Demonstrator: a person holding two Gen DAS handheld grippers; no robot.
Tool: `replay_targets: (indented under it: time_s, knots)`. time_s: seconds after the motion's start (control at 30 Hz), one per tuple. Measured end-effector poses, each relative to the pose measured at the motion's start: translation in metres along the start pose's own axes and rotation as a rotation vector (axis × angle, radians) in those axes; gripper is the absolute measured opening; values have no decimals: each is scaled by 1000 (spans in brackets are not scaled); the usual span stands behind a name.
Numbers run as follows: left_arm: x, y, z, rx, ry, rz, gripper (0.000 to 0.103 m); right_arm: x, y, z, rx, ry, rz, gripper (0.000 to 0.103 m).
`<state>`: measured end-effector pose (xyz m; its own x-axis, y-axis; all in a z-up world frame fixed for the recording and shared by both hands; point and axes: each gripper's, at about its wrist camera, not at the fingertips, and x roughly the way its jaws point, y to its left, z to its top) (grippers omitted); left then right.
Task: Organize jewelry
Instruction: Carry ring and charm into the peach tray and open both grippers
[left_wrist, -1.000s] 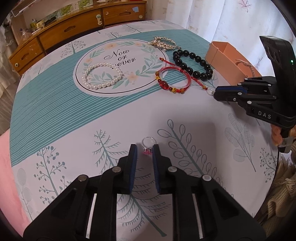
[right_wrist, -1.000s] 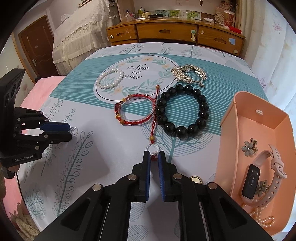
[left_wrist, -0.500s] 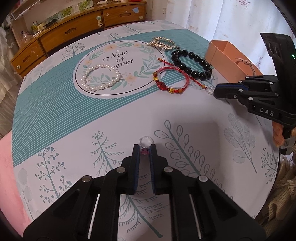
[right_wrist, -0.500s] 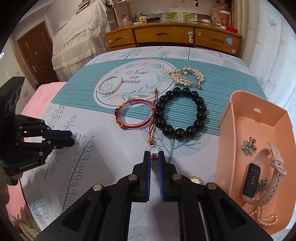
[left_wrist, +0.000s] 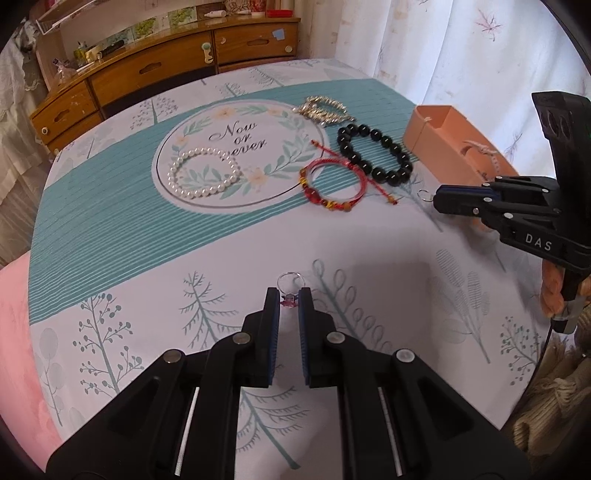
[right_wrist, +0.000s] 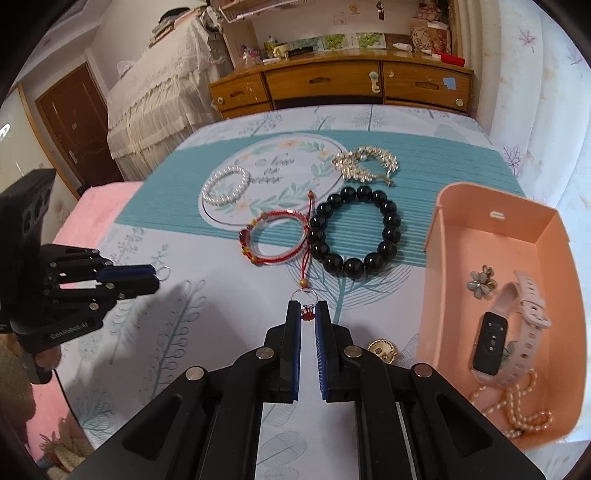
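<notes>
The left gripper is closed on a silver ring with a pink stone, its band jutting out past the fingertips above the leaf-printed tablecloth. The right gripper is likewise clamped on a ring with a red stone. Just right of its fingers a gold brooch lies on the cloth, next to the peach tray, which holds a pink smartwatch, a flower brooch and a pearl strand. Directly ahead of the red-stone ring lie the tassel cord of a red bangle and a black bead bracelet. Farther off are a pearl bracelet and a silver leaf piece. A wooden dresser stands beyond.
</notes>
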<state>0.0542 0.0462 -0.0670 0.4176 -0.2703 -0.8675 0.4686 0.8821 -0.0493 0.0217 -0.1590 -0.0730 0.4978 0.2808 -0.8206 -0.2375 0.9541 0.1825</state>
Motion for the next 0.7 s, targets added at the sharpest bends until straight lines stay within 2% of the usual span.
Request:
replay_targets:
  time_s: [0.33,0.7]
  knots:
    - [-12,-26,24,-9,-34,-9,8,-65,-12,2,61,-96,8,8]
    - [2,-83,81,35,-42,-64,8,-125,-88,-5,219,-193,-86,8]
